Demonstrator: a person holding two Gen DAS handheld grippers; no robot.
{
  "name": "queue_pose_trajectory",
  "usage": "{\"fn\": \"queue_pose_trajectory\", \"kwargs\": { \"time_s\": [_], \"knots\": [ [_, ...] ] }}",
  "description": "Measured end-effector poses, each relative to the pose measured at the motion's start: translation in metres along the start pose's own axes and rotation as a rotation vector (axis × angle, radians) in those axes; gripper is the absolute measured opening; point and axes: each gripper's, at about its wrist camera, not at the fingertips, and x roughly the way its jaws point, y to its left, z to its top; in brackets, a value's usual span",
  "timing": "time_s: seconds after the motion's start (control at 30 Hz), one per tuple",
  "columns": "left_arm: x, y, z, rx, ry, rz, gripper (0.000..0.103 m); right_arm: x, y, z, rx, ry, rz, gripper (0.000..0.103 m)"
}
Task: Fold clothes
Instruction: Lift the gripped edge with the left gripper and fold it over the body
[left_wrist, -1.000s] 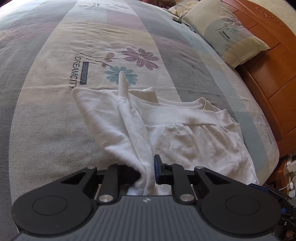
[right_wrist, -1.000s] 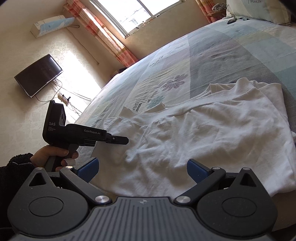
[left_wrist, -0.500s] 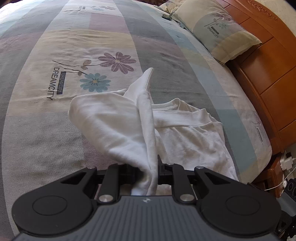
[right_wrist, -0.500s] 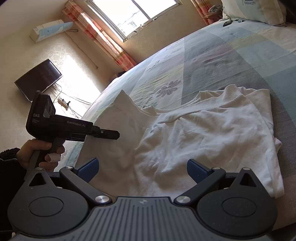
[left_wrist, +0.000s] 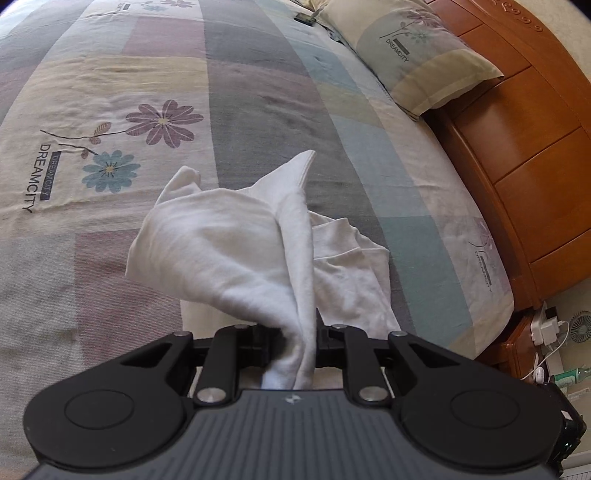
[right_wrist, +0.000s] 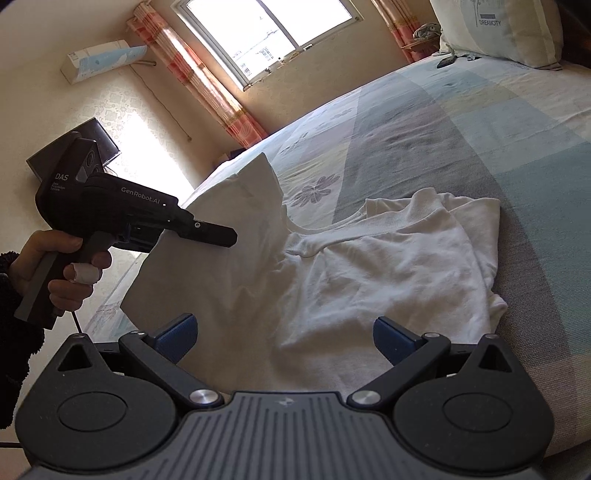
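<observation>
The bed (left_wrist: 110, 258) is spread with a patchwork sheet, on which the white shirt (right_wrist: 369, 280) lies, its right part flat. One side is held raised above the rest, pinched in the closed jaws of the left gripper (left_wrist: 295, 332). The right gripper (right_wrist: 284, 336) hovers with jaws apart. The fold is judged mid-way, with laying-over and further folds remaining.

Bed (left_wrist: 258, 92): white shirt (left_wrist: 343, 266), pillow (left_wrist: 417, 51).
</observation>
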Motion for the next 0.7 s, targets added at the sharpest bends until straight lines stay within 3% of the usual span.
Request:
{"fn": "queue_pose_trajectory", "kwargs": {
  "time_s": [0.37,0.7],
  "knots": [
    [0.052,-0.054,0.027,0.012,0.065,-0.063,0.016,-0.026,-0.02,-0.002,-0.006,-0.034,-0.033,0.103],
    [0.099,-0.078,0.034,-0.01,0.129,-0.023,0.016,-0.045,-0.035,0.0,0.023,-0.068,-0.044,0.103]
  ]
}}
